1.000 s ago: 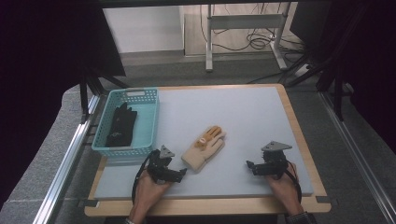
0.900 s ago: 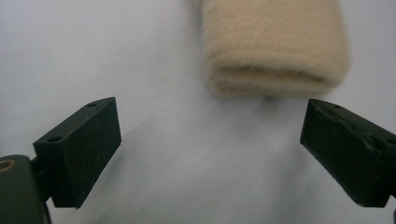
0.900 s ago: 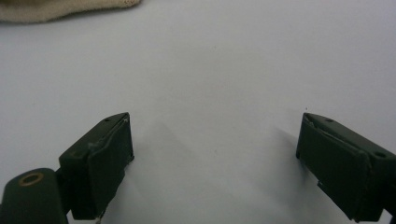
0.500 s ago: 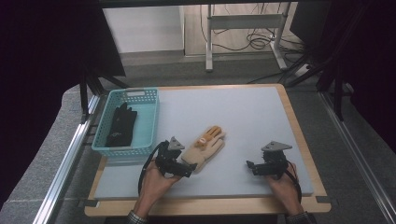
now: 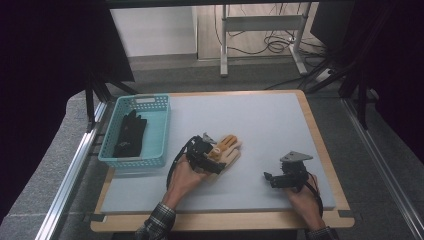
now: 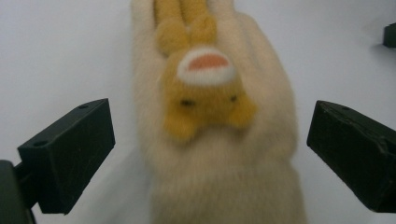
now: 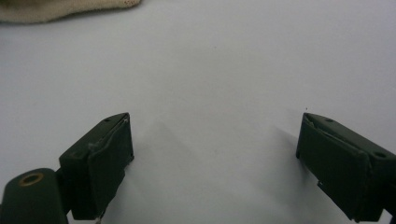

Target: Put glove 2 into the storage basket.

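fluffy cream glove (image 5: pixel 226 152) flat on the bench (image 5: pixel 260 120), just right of the blue basket (image 5: pixel 135 131). left claw (image 6: pixel 205 140) wide open around its cuff, just been opening, holding nothing. right claw (image 7: pixel 215 163) open, empty. could pinch only fuzz and slip off.

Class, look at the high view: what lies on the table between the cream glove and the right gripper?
Nothing: between the cream glove and the right gripper the high view shows bare table.

Beyond your wood-edged table (image 5: pixel 320 130) you see grey carpeted floor (image 5: pixel 165 75), a white wall panel (image 5: pixel 150 30), a metal desk frame (image 5: pixel 260 25) with tangled cables (image 5: pixel 272 45).
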`<state>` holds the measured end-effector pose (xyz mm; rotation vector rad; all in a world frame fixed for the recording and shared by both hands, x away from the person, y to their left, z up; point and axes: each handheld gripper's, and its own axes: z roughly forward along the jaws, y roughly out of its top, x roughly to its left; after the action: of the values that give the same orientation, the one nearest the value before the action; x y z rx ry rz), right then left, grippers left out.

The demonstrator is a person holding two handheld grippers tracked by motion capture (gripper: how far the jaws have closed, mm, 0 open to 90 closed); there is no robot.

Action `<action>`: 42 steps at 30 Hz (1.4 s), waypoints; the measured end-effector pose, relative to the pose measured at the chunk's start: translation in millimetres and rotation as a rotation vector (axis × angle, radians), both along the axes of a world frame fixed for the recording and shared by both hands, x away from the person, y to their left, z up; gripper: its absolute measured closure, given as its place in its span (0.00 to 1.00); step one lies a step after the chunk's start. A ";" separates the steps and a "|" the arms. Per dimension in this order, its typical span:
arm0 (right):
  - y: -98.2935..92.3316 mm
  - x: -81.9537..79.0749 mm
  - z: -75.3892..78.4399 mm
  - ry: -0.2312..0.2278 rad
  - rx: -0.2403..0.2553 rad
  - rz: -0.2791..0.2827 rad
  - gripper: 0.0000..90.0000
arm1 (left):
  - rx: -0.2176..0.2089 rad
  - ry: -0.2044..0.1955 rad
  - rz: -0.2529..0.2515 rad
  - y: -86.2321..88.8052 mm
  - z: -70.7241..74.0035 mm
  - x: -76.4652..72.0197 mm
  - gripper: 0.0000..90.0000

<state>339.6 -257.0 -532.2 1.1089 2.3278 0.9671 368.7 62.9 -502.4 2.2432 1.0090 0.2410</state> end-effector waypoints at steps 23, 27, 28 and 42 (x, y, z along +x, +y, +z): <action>0.0 0.0 0.0 0.001 0.001 -0.001 0.11 | 0.113 0.035 -0.015 -27.1 -20.8 10.2 0.27; 0.0 0.0 0.0 0.001 0.001 -0.001 0.11 | 0.109 0.039 -0.005 -23.3 -17.3 9.3 0.45; 0.0 0.0 0.0 0.002 0.001 -0.001 0.11 | 0.110 0.041 -0.003 -23.1 -16.9 9.3 0.48; -0.1 0.1 0.0 0.002 0.003 -0.001 0.11 | 0.059 0.029 0.047 -8.5 0.7 9.8 0.63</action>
<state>339.7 -257.1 -532.2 1.1127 2.3284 0.9693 378.5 54.4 -501.7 2.2840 1.0840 0.2619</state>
